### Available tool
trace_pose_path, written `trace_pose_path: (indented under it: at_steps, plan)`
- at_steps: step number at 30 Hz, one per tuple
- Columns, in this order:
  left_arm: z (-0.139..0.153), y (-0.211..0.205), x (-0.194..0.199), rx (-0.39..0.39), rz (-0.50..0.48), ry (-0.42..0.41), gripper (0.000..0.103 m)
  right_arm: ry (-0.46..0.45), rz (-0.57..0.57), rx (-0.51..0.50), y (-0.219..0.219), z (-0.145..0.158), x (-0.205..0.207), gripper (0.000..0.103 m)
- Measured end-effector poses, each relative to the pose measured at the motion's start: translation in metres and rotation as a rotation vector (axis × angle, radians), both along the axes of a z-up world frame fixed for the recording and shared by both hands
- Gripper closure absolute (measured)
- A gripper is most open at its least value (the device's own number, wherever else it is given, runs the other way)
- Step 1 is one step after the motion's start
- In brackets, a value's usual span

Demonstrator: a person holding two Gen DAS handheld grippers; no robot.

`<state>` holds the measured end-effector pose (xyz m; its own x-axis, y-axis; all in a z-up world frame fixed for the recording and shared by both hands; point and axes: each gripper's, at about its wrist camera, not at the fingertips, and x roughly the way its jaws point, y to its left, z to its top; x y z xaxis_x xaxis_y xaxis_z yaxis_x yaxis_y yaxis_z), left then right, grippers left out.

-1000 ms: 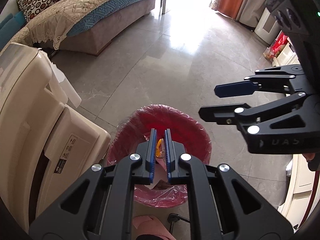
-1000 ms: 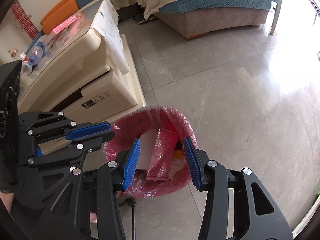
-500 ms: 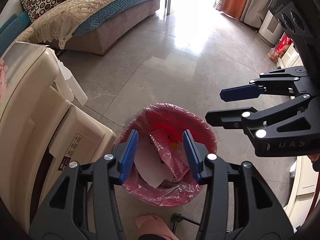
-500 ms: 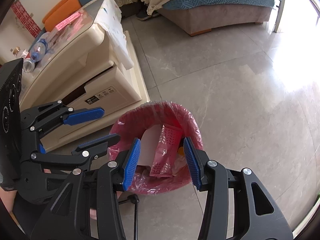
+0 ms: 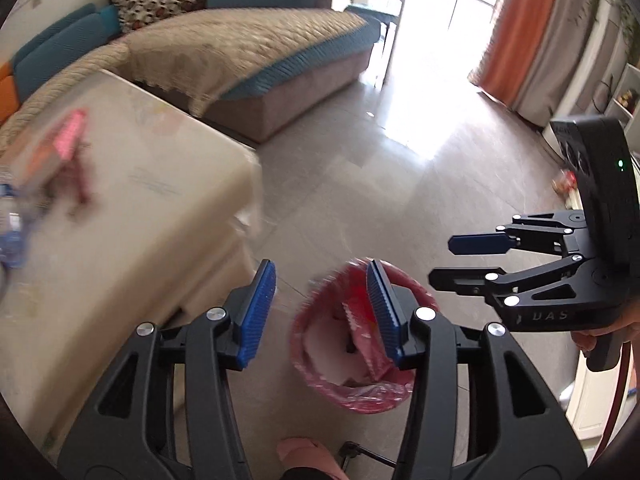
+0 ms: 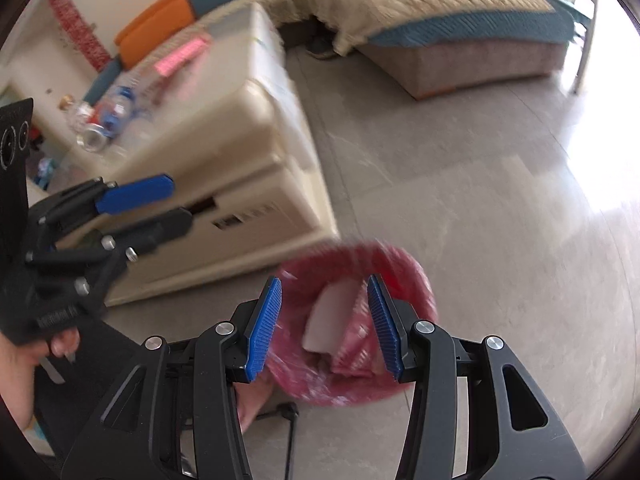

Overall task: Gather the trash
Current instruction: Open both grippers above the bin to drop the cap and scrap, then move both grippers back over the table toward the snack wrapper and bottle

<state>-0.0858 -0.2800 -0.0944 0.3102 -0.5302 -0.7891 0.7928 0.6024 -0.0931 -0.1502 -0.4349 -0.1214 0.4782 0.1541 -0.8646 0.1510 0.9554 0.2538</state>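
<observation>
A round bin with a red liner [image 5: 356,392] stands on the floor and holds white paper and pink wrappers; it also shows in the right wrist view [image 6: 400,272]. My left gripper [image 5: 320,316] is open and empty, raised above the bin's left side. My right gripper [image 6: 326,326] is open and empty above the bin, and shows at the right of the left wrist view [image 5: 460,260]. On the cream table [image 6: 224,148] lie a pink wrapper [image 6: 180,56], plastic bottles [image 6: 116,108] and a can [image 6: 92,140], all blurred.
A sofa with a beige and teal cover [image 5: 248,52] stands beyond the table. Grey tiled floor [image 6: 480,168] stretches to the right of the bin. A cable [image 6: 288,412] lies on the floor by the bin. White shelving [image 5: 624,92] is at far right.
My left gripper opened over the bin a second ago and dropped its piece in. Both grippers have since risen and swung left toward the table; the views are motion-blurred.
</observation>
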Motion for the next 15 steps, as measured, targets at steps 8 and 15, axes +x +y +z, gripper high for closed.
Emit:
trace_pose_path:
  at_steps: [8,15]
  plan:
    - [0.047,0.108,0.059,0.008,0.246,-0.097,0.05,-0.133,0.172,-0.038,0.082,0.059,0.085,0.053]
    - [0.048,0.186,0.097,0.002,0.427,-0.101,0.037,-0.17,0.231,-0.051,0.148,0.062,0.172,0.037]
